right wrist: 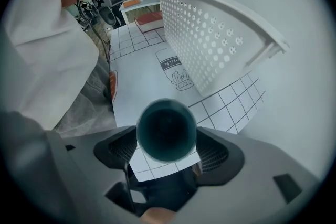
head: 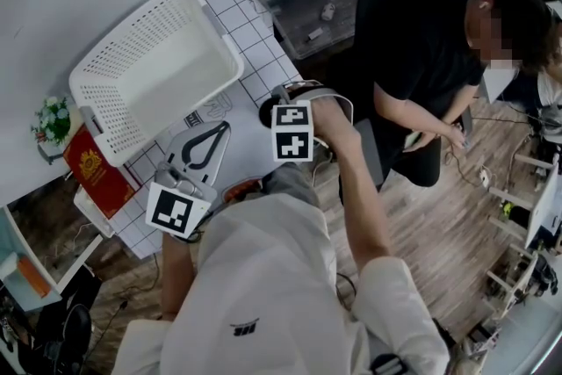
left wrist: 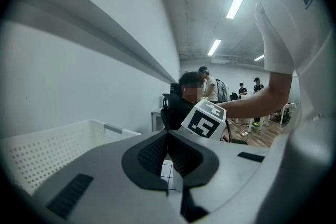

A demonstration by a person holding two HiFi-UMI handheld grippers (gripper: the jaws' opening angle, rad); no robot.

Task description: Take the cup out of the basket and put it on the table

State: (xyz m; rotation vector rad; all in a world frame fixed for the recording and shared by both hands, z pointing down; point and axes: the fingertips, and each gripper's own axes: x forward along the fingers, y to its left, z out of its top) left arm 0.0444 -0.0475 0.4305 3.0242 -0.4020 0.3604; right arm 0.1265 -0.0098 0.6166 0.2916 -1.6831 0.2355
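A dark cup (right wrist: 167, 130) sits upright between the jaws of my right gripper (right wrist: 168, 147), which is shut on its sides and points straight down. Below the cup lies a white sheet on the gridded table (right wrist: 231, 110). In the head view the cup (head: 267, 111) shows as a dark round shape beside that gripper's marker cube (head: 292, 132), to the right of the basket. The white perforated basket (head: 154, 70) stands empty at the table's far left. My left gripper (head: 221, 129) hovers low over the sheet near the basket's front corner, its tips together with nothing in them.
A red booklet (head: 92, 167) and a small bunch of flowers (head: 54, 120) lie left of the basket. A person in black (head: 421, 31) sits just beyond the table's right end. A clear bin (head: 320, 9) stands behind the table. The basket wall (right wrist: 210, 39) rises close to the cup.
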